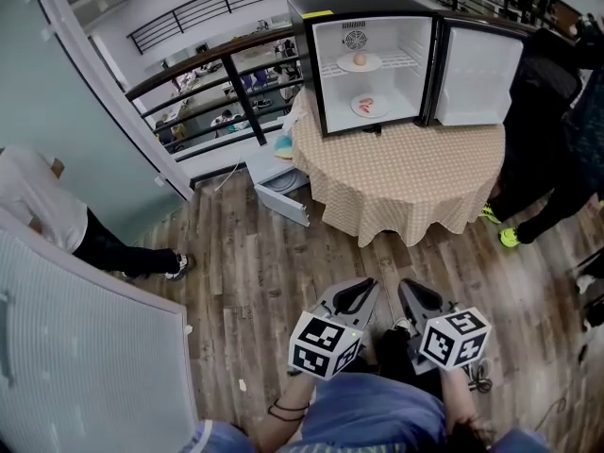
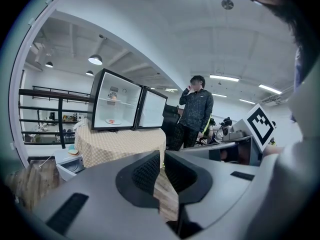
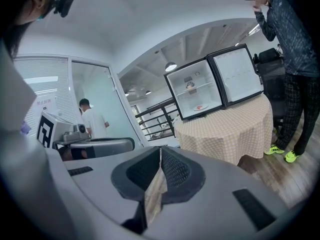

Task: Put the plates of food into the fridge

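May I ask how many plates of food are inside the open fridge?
2. The upper plate sits on the wire shelf; the lower plate lies on the fridge floor. None seems hidden.

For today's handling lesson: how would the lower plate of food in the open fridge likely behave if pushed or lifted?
The lower plate looks flat and rigid, so a push would probably slide it, not tip it. The food seems to lie loose on top, so a tilted lift may shed it.

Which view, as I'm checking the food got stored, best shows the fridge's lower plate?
The head view: the lower plate sits on the open fridge's floor, pinkish food visible. Both gripper views show it only small and distant.
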`<state>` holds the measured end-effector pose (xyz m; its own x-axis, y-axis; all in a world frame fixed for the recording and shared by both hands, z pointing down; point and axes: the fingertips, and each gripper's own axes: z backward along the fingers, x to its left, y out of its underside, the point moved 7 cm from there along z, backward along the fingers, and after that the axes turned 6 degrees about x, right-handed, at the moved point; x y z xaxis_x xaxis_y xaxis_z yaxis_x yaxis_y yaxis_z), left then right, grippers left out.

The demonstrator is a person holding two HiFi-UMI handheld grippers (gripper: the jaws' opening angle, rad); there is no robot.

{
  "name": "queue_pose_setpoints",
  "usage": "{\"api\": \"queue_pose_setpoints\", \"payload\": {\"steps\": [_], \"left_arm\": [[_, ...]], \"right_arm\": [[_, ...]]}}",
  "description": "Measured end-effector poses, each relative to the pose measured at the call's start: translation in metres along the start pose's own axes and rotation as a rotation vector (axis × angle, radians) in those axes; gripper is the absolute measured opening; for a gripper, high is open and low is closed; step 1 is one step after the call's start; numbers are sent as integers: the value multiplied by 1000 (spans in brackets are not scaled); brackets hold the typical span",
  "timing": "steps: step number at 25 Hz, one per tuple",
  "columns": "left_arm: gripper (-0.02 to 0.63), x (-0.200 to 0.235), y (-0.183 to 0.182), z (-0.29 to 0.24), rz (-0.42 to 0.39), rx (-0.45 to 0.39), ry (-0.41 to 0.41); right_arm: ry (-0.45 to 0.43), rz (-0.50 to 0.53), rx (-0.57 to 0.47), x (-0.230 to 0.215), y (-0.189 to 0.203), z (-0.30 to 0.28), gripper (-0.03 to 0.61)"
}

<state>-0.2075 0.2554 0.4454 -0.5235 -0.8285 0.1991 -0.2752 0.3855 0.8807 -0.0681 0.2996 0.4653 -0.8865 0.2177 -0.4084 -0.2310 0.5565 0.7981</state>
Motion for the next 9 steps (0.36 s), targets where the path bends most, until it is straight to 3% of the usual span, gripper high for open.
{"api": "queue_pose_setpoints", "payload": {"steps": [9], "left_arm": [[37, 1, -1, -2, 2, -3, -5]], "right_arm": [[5, -3, 5, -2, -1, 0, 25]]}}
